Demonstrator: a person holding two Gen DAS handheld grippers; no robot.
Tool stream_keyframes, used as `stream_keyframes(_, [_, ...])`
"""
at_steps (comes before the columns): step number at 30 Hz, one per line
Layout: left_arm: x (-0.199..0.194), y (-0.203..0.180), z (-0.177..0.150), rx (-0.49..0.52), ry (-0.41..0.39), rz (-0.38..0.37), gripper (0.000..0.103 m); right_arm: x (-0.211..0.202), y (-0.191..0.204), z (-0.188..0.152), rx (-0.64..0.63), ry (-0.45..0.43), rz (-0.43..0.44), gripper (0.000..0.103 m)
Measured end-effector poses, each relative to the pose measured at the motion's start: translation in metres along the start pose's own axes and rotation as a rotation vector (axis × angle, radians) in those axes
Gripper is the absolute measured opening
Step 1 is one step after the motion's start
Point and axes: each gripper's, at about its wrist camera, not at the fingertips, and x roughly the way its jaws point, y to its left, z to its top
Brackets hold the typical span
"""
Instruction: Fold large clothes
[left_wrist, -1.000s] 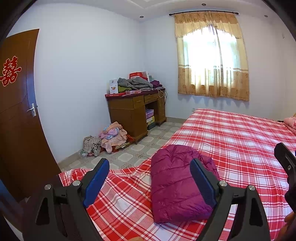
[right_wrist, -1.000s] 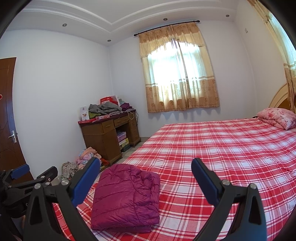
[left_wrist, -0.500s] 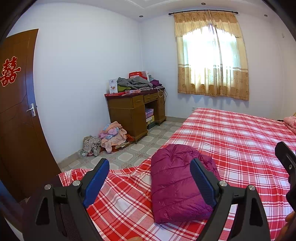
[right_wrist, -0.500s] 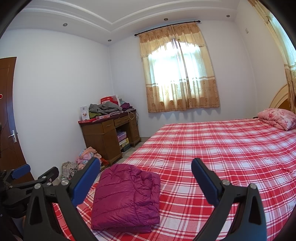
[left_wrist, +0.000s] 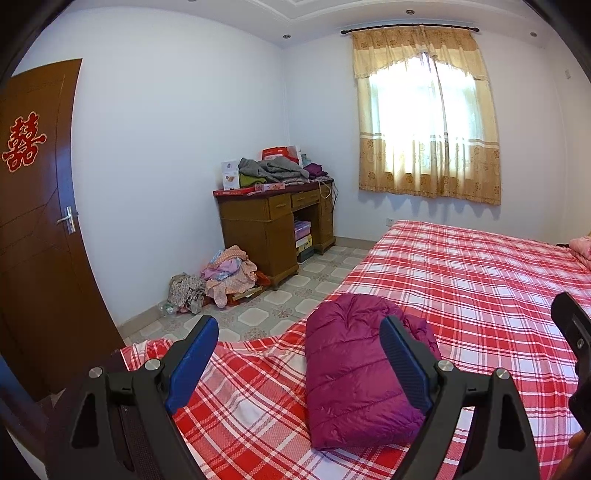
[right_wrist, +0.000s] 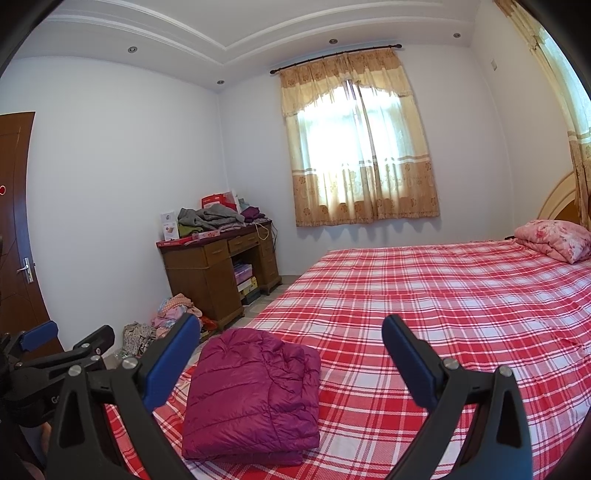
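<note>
A magenta quilted jacket (left_wrist: 354, 373) (right_wrist: 255, 391) lies folded into a thick rectangle near the front left corner of the bed (left_wrist: 480, 280) (right_wrist: 443, 295), which has a red and white plaid sheet. My left gripper (left_wrist: 297, 339) hovers above and short of the jacket, open, with nothing between its blue pads. My right gripper (right_wrist: 290, 336) is open too, held over the bed just right of the jacket and apart from it. The left gripper (right_wrist: 62, 343) also shows at the left edge of the right wrist view.
A wooden desk (left_wrist: 273, 229) piled with clothes and boxes stands against the far wall under a curtained window (left_wrist: 424, 114). A heap of clothes (left_wrist: 221, 273) lies on the tiled floor beside it. A brown door (left_wrist: 33, 229) is at left, a pink pillow (right_wrist: 554, 240) at the bed's head.
</note>
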Motion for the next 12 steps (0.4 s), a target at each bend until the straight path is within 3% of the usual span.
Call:
stream_keyframes(8, [0.008, 0.008, -0.004, -0.029, 0.024, -0.037, 0.09, 0.002, -0.005, -0.002, 0.005, 0.014, 0.005, 0.101])
stream_keyframes(12, [0.016, 0.01, -0.006, -0.01, 0.043, -0.005, 0.09, 0.005, -0.006, -0.003, 0.006, 0.025, 0.007, 0.101])
